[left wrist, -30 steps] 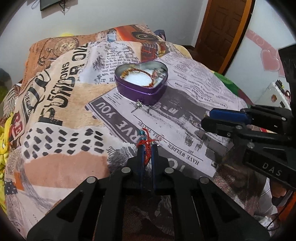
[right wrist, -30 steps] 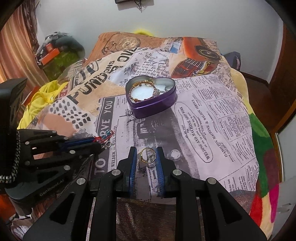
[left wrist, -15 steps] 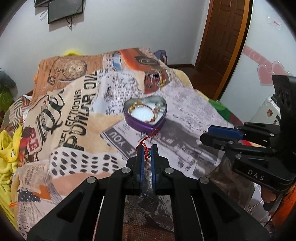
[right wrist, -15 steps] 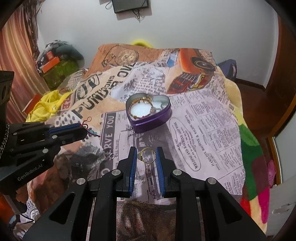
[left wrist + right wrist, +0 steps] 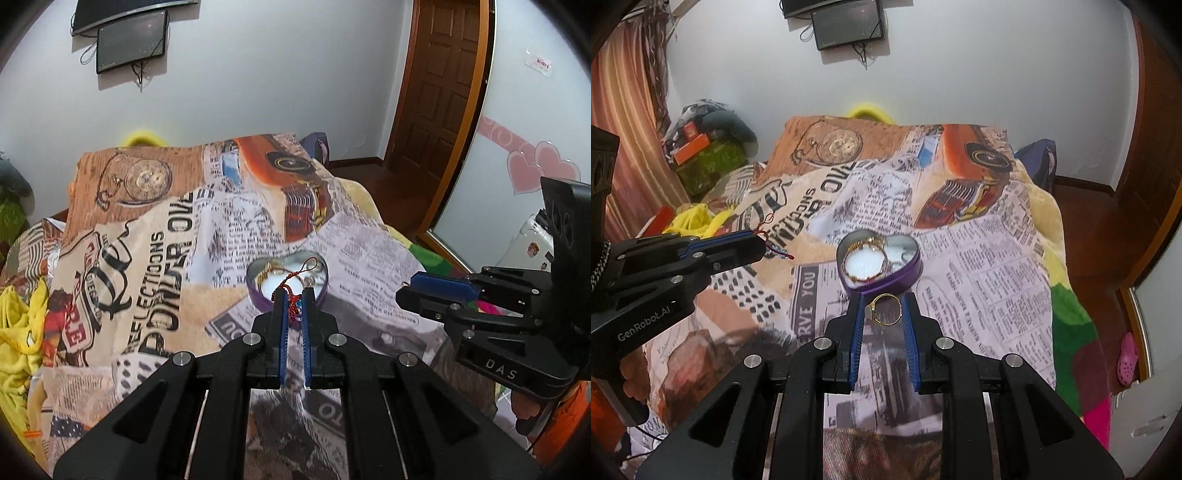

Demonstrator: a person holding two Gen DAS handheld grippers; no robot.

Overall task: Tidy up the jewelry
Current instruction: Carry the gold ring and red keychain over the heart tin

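Observation:
A purple heart-shaped tin (image 5: 886, 277) sits open on the printed bedspread, with a gold bracelet (image 5: 866, 260) and small pieces inside; the tin also shows in the left wrist view (image 5: 255, 293). My left gripper (image 5: 294, 295) is shut on a red cord bracelet (image 5: 293, 301) with blue beads, held well above the bed; the bracelet also shows in the right wrist view (image 5: 775, 249). My right gripper (image 5: 884, 304) is shut on a gold ring (image 5: 886, 310), held in the air just short of the tin.
The bedspread (image 5: 979, 266) covers the whole bed. Yellow cloth (image 5: 18, 332) lies at the left edge. A wooden door (image 5: 443, 85) stands at the back right, and boxes and clutter (image 5: 705, 155) sit at the back left.
Both grippers have risen well above the bed with their pieces. The red cord bracelet left the bedspread. The tin now looks smaller and farther below.

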